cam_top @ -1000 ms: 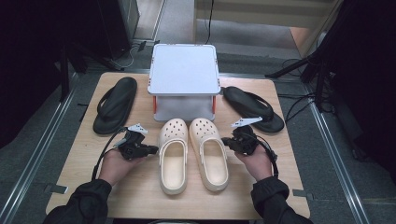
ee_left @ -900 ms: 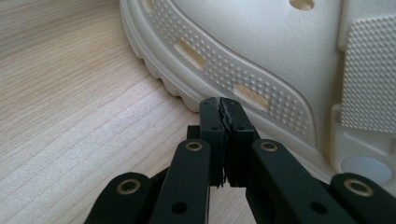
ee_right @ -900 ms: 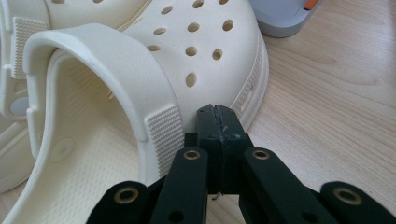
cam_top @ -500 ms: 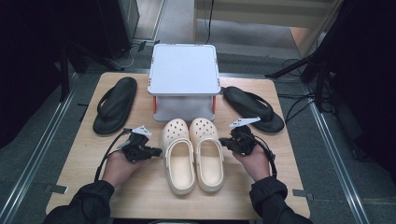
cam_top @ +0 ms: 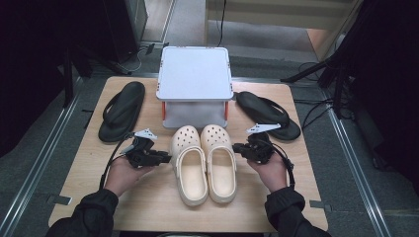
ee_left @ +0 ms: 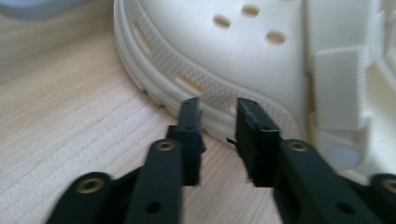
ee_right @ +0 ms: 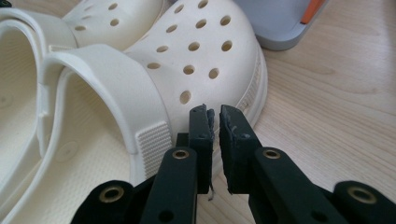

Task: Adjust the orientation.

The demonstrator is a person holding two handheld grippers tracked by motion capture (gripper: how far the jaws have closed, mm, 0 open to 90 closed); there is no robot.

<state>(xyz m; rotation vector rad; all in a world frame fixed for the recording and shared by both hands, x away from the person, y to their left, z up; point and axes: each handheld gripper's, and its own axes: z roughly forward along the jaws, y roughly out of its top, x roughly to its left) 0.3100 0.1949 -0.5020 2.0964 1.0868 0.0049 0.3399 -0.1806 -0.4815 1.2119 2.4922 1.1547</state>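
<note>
Clogs are sitting side by side in the middle of the wooden table (cam_top: 84,163), toes pointing at the grey box (cam_top: 194,74) just beyond them. I am holding my left tongs (cam_top: 165,159) just beside the outer edge of the left clog (cam_top: 190,170); in the left gripper view the jaws are standing apart with a clear gap, having just been opening, and nothing is sitting between them, the ribbed sole edge of that clog (ee_left: 243,60) lying right past the tips. I am holding my right tongs (cam_top: 236,147) just beside the outer edge of the right clog (cam_top: 220,163); in the right gripper view the jaws are parted by only a narrow slit, having just been opening a little, with nothing gripped, the tips close against the side of that clog (ee_right: 196,60) near its strap. Black sandals are lying at each side of the box, one on the left (cam_top: 121,111), one on the right (cam_top: 267,113), well apart from my tongs.
</note>
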